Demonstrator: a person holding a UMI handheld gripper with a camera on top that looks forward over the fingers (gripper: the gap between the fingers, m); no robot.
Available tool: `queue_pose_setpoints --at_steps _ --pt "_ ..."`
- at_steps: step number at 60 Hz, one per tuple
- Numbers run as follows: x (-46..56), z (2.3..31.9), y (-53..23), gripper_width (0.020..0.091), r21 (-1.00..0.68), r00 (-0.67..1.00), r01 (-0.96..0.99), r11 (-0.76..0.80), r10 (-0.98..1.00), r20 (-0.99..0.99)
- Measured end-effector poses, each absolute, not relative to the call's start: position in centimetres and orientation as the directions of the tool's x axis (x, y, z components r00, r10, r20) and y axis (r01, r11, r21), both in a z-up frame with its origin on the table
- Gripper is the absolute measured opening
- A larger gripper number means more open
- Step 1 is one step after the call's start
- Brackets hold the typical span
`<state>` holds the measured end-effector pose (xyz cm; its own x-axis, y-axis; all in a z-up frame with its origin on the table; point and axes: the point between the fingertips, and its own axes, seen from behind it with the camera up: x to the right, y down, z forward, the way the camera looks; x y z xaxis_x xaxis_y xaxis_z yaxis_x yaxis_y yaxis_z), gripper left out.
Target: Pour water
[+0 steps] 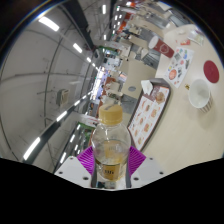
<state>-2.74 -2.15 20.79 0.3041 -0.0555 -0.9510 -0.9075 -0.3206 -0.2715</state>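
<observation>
Ceiling lights and a long pale surface tilt steeply behind a bottle held in the jaws.

Strip lights run along the ceiling, and the view is rolled well over, so the surface stands off to one side. On it lie a red-rimmed plate, a red bowl, a white bowl and two printed menu cards, all well beyond the gripper. The jaws are closed on a clear plastic bottle with amber liquid low in it, the purple pads pressing either flank; its pale cap appears on, though I cannot be sure. My judgement: the bottle is lifted and being carried or tipped, with pouring not begun. The next move calls for bringing its mouth over a receiving vessel, likely a bowl, and checking the cap first.
</observation>
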Motion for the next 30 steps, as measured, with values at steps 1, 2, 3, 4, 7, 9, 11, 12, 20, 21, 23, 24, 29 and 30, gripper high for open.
queue_pose_setpoints --at_steps 1,2,3,4,7,9,11,12,20,21,23,24,29,30 --pt "-2.0 20.7 -2.0 0.0383 -0.221 0.252 -0.922 -0.317 -0.059 -0.966" --pt "-1.2 20.6 -1.8 0.0383 -0.170 0.200 -0.934 -0.313 -0.065 -0.978" --pt "-0.4 20.9 -2.2 0.0383 -0.113 0.143 -0.943 -0.312 -0.074 -0.987" --pt "0.3 20.2 -1.5 0.0384 -0.070 0.098 -0.950 -0.304 -0.078 -0.992" --pt "2.2 19.7 -1.2 0.0384 0.068 -0.042 -0.956 -0.286 -0.096 -0.994" --pt "3.5 19.0 -0.9 0.0379 0.150 -0.125 -0.950 -0.275 -0.104 -0.987" --pt "4.8 17.9 -0.6 0.0381 0.221 -0.196 -0.941 -0.256 -0.121 -0.973" --pt "5.2 17.5 -0.5 0.0381 0.254 -0.228 -0.933 -0.254 -0.127 -0.965" --pt "7.6 14.1 -0.3 0.0382 0.459 -0.425 -0.864 -0.209 -0.188 -0.886" --pt "7.8 13.6 -0.2 0.0381 0.471 -0.436 -0.858 -0.204 -0.196 -0.878" --pt "7.8 13.3 -0.7 0.0381 0.490 -0.452 -0.846 -0.212 -0.202 -0.869" --pt "7.8 13.0 -0.8 0.0381 0.493 -0.454 -0.844 -0.213 -0.207 -0.867" --pt "7.4 12.5 -1.4 0.0381 0.493 -0.443 -0.837 -0.235 -0.235 -0.865" --pt "7.4 12.7 -2.5 0.0382 0.496 -0.444 -0.835 -0.240 -0.239 -0.864"
